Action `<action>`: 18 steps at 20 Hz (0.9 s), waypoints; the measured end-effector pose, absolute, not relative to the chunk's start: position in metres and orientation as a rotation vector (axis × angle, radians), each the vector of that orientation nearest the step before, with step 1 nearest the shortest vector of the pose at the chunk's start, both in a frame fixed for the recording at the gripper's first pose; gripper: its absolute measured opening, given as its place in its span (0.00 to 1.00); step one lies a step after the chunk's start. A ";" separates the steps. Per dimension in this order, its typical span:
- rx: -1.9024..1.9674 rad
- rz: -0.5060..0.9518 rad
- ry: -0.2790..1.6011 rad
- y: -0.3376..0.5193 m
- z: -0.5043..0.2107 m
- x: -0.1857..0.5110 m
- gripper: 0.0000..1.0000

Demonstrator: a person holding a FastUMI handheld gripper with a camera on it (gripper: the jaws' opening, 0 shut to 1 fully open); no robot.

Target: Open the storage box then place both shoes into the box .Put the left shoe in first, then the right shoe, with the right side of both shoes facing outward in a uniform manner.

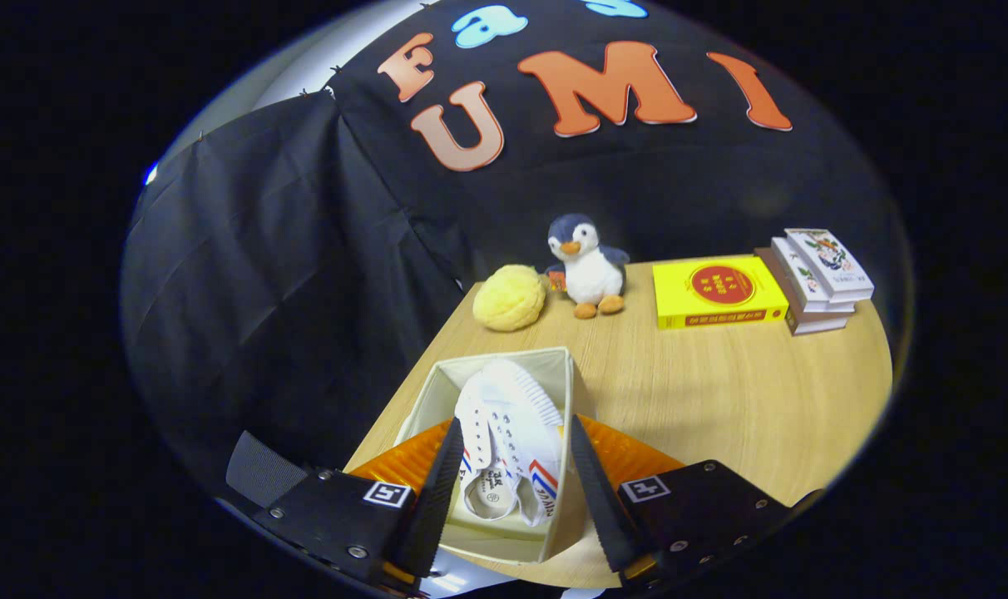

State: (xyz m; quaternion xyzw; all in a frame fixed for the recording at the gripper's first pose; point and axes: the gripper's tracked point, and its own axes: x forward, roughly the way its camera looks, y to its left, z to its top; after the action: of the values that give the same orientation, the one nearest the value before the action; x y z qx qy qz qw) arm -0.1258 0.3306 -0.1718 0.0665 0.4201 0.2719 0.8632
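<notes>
The gripper (508,491) hangs over the near edge of the light wooden table (720,399) with its two fingers spread wide and clasping nothing; they straddle the opening of the cream fabric storage box (554,366) without pressing on it. Between the fingers, inside the uncovered box, lie two white canvas shoes (508,433) with red and blue stripes on their sides, packed close side by side, toes pointing toward the far side of the box and heel openings nearest the fingers. The box stands near the table's near left corner, and whether the shoes touch its walls cannot be told. Well beyond the box, along the far edge of the table, a pale yellow knobbly ball (510,297) rests near the far left corner, with a small grey and white plush penguin (588,264) just beside it. Further right along that edge lies a flat yellow book (716,291), and just beside it, by the far right corner, a short stack of white-covered books (820,279).
</notes>
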 end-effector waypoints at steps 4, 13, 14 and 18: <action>0.131 0.531 0.689 0.292 -0.123 -0.095 0.92; 0.072 0.432 0.294 0.199 -0.036 -0.062 0.98; 0.067 0.415 0.255 0.188 -0.029 -0.061 0.98; 0.066 0.346 0.125 0.140 -0.006 -0.059 0.98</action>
State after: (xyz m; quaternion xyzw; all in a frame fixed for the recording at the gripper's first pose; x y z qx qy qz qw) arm -0.0586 0.1403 -0.0062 0.0329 0.0623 0.1722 0.9825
